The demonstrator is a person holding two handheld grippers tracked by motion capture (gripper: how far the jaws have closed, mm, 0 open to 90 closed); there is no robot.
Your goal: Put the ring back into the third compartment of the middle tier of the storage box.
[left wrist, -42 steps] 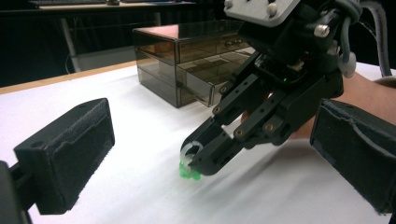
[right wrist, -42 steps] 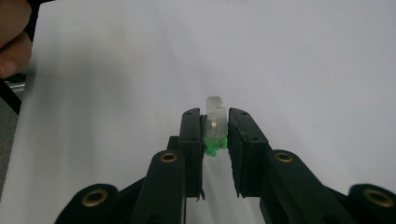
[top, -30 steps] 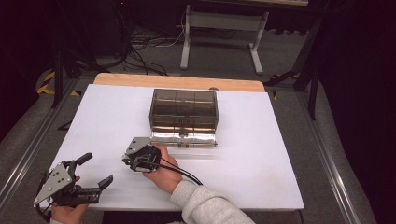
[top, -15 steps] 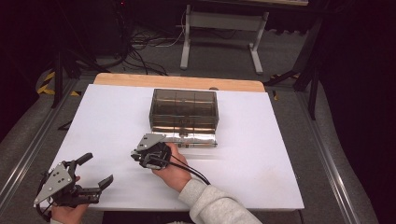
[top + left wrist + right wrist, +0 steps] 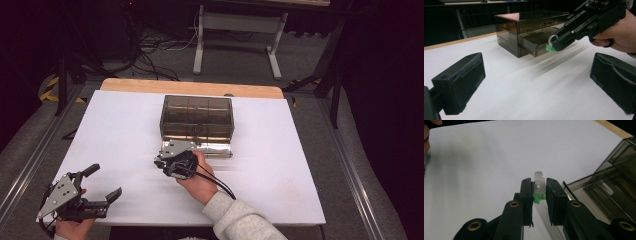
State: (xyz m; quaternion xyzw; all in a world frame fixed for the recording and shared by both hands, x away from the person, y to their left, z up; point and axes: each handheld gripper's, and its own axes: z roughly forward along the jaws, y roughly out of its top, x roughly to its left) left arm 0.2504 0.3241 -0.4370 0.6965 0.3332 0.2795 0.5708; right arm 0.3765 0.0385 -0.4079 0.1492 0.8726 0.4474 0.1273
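Observation:
A smoky transparent drawer box [image 5: 196,116] stands mid-table, its bottom drawer [image 5: 210,148] pulled out toward me. Just in front of that drawer's left end, my right gripper [image 5: 160,163] is shut on a small clip [image 5: 539,187] of clear plastic with a green base. The left gripper view catches the same clip [image 5: 551,45] at the right gripper's tips [image 5: 556,44], next to the open drawer's corner [image 5: 534,50]. At the near left corner of the table my left gripper [image 5: 105,181] is wide open, with nothing between its pads [image 5: 461,82].
The white tabletop [image 5: 115,135] has a wooden strip [image 5: 190,88] along its far edge. Beyond it are a stand's legs [image 5: 235,40] and cables [image 5: 145,55] on the floor. Metal rails [image 5: 30,165] run along both sides of the table.
My right gripper has carried the clip to the right and slightly away from me, closer to the open drawer. The left gripper has stayed put.

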